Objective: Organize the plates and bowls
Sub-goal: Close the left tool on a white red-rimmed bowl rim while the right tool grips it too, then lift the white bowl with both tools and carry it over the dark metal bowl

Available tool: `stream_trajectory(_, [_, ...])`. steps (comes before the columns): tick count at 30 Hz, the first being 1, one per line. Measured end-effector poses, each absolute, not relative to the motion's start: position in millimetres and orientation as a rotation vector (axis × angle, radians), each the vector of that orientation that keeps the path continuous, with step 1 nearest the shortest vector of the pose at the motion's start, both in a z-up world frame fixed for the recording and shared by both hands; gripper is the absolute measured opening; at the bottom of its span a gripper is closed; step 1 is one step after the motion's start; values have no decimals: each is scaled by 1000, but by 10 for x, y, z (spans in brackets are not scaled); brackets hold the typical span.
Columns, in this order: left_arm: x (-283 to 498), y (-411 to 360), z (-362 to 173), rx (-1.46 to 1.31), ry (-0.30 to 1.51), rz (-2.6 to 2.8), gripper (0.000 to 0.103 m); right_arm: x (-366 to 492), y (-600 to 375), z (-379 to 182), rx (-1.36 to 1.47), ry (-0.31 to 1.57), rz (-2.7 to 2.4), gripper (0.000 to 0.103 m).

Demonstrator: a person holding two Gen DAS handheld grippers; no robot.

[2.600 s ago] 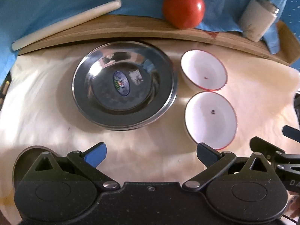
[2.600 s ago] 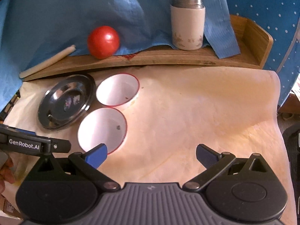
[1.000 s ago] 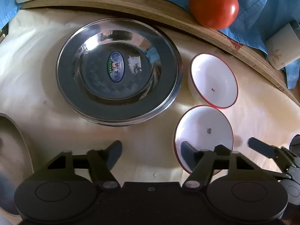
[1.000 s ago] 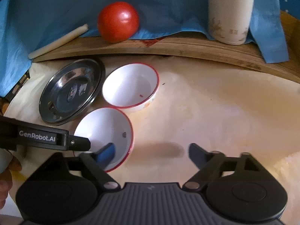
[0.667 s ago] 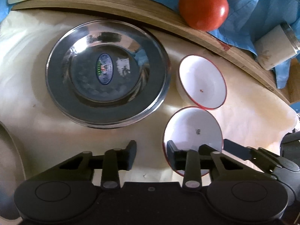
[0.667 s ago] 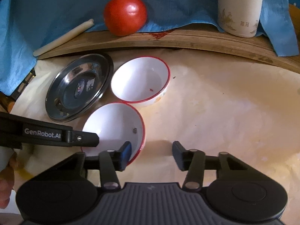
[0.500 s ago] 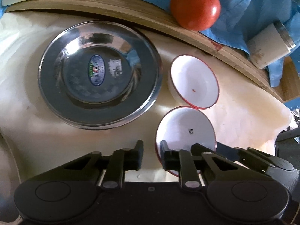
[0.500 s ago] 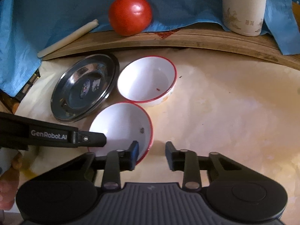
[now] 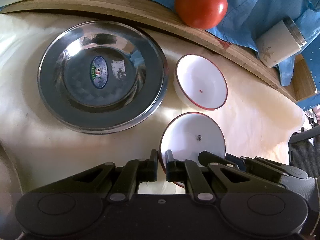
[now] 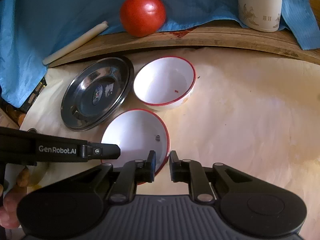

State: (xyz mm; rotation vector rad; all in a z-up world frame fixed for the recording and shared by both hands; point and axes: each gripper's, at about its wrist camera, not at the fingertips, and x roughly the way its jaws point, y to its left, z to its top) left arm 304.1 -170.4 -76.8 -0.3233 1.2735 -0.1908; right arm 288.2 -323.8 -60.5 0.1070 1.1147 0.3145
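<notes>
Two white bowls with red rims stand right of a steel plate [image 9: 100, 76]. The near bowl [image 9: 192, 138] is gripped on two sides. My left gripper [image 9: 161, 160] is shut on its left rim. My right gripper [image 10: 162, 160] is shut on its right rim, and the near bowl [image 10: 138, 134] also shows in the right wrist view. The far bowl [image 9: 201, 84] stands free beside the plate; it also shows in the right wrist view [image 10: 164, 82], next to the steel plate [image 10: 96, 94].
A raised wooden board [image 10: 180, 40] runs along the back, with a blue cloth [image 10: 60, 10], a red tomato [image 10: 143, 14], a white stick [image 10: 76, 42] and a cream tumbler [image 10: 260, 4] on it. Another steel dish edge [image 9: 6, 160] sits at far left.
Both grippers moved in on the near bowl and closed from wide open onto its rim, the left on its left side and the right on its right side.
</notes>
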Motion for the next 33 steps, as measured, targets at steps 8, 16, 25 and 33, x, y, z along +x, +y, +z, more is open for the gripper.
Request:
stream_trajectory(8, [2932,-1526,-652,-355,1262,-209,6,2769,-3148,-445,120,1088,329,15])
stream_trajectory(16, [2781,-1215,-486,-367,1233,-188,5,2681,-2858,-295,89,1063,382,15])
stream_trajectory(25, [2641,-734,-276,-412,1182,-125,5,2671,-2406,-53,31,1034,472,16])
stream_trajectory(33, [2456,-230,-154,-480,1147,-33,5,2700,-1931,-4,-27,1039,609,16])
